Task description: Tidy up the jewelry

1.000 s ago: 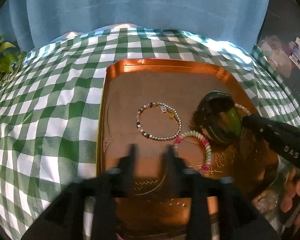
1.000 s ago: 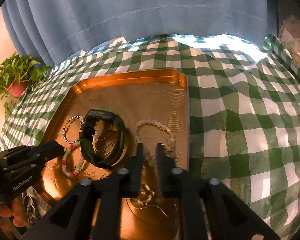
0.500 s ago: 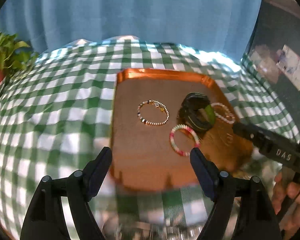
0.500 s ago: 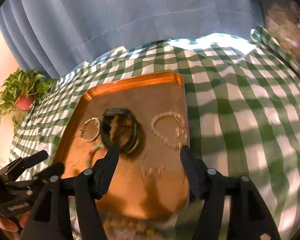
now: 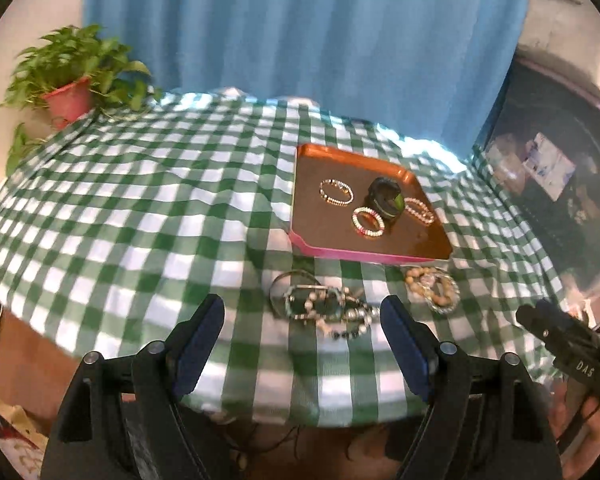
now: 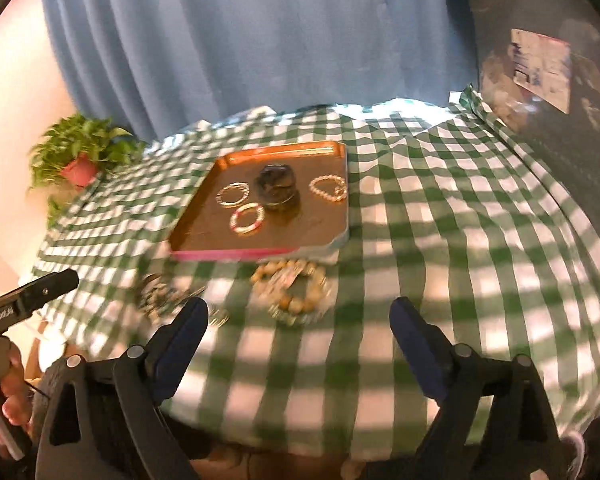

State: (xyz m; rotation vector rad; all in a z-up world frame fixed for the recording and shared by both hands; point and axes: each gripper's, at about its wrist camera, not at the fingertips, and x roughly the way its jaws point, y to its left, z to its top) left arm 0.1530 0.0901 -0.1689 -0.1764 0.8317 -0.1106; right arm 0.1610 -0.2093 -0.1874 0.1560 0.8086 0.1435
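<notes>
Nearest the table edge, on the green checked cloth (image 5: 140,216), lie two loose heaps of jewelry — a dark beaded tangle (image 5: 324,306) and tan bead bracelets (image 6: 296,292) just before the copper tray (image 5: 312,236). On the tray sit a black watch (image 5: 385,198) and three bracelets (image 5: 367,222). Farther off stand a potted plant (image 5: 72,88) and a blue curtain (image 5: 300,40). Left gripper (image 5: 302,340) gapes wide, empty; right gripper (image 6: 298,344) — jaws opening — grips nothing.

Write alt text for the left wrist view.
An orange tray on a green checked tablecloth holds three bracelets and a black watch. More jewelry lies on the cloth before it, beyond the open, empty left gripper.
</notes>
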